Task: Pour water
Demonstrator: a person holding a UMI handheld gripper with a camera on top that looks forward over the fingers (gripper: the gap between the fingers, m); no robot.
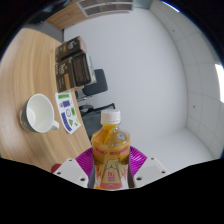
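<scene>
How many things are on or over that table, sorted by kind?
Bottles: 1, the bottle between the gripper fingers
Cups: 1, the white cup
Cartons: 1, the carton beside it
Total: 3

My feed is bright and evenly lit; fisheye bending curves everything beyond the fingers, mildly soft.

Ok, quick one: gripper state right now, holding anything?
Gripper: shut on the bottle, both pink pads pressing its sides; the white cup sits apart on the table.
</scene>
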